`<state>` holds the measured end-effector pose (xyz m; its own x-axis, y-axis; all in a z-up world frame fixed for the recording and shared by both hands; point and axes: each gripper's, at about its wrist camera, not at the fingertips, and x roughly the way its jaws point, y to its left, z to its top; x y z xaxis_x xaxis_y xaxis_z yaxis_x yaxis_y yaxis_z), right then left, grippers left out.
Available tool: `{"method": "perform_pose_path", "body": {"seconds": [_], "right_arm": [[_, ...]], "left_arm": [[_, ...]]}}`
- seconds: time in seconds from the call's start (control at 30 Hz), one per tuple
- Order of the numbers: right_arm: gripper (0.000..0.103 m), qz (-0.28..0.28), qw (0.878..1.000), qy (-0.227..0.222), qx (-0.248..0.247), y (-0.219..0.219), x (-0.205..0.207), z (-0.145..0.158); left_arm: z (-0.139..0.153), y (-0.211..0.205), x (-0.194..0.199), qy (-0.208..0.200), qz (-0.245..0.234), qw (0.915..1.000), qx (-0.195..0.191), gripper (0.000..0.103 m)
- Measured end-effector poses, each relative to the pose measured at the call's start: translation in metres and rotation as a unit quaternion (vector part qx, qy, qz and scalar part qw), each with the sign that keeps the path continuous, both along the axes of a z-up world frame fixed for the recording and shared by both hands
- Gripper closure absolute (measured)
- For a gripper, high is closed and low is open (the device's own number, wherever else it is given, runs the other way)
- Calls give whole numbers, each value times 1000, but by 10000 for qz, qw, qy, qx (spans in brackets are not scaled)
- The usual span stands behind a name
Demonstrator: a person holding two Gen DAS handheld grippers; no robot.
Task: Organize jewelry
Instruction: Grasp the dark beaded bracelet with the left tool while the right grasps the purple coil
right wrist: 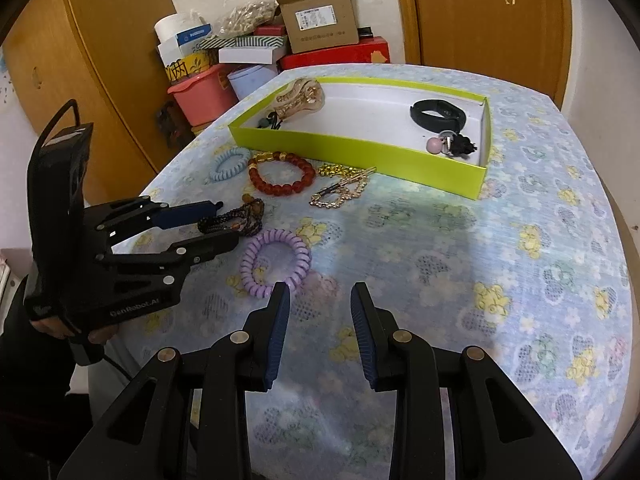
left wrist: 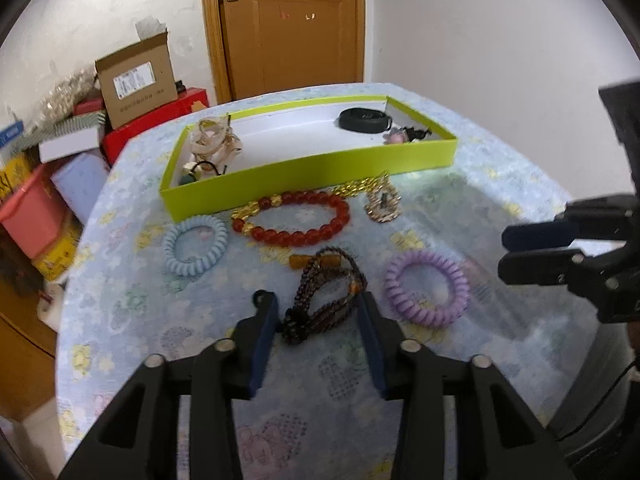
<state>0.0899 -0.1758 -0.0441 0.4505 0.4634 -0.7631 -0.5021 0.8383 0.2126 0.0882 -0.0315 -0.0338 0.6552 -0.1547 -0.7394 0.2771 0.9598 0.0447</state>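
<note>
Nearby, left hand-held gripper (left wrist: 316, 308) spread around dark beaded bracelet (left wrist: 324, 296); right hand-held gripper (right wrist: 320, 300) spread.

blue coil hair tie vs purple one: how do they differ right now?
Colour: the blue coil hair tie is pale blue; the purple coil hair tie is lilac.
Place: the blue one lies close to the green tray, beside the red bead bracelet; the purple one lies farther from the tray, next to the dark bead bracelet that sits between the open left claw fingers.
Shared: both are spiral coil rings lying flat on the tablecloth, outside the tray.
</note>
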Motion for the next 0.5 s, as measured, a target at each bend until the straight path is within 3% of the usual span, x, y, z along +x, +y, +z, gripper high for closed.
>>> {"method": "perform_pose_path", "body": {"seconds": [0.13, 0.27, 0.5], "right_arm": [[70, 66, 10000, -2, -28, 9, 5, -2], [70, 155, 9998, -10, -106, 20, 12, -7], [70, 460, 9983, -134, -318, 42, 23, -14]], "left_arm": [[1, 2, 0, -19, 161, 9998, 72, 80], [1, 6, -1, -37, 294, 9996, 0, 86], [3, 18, -5, -14, 616, 9974, -370, 88]]}}
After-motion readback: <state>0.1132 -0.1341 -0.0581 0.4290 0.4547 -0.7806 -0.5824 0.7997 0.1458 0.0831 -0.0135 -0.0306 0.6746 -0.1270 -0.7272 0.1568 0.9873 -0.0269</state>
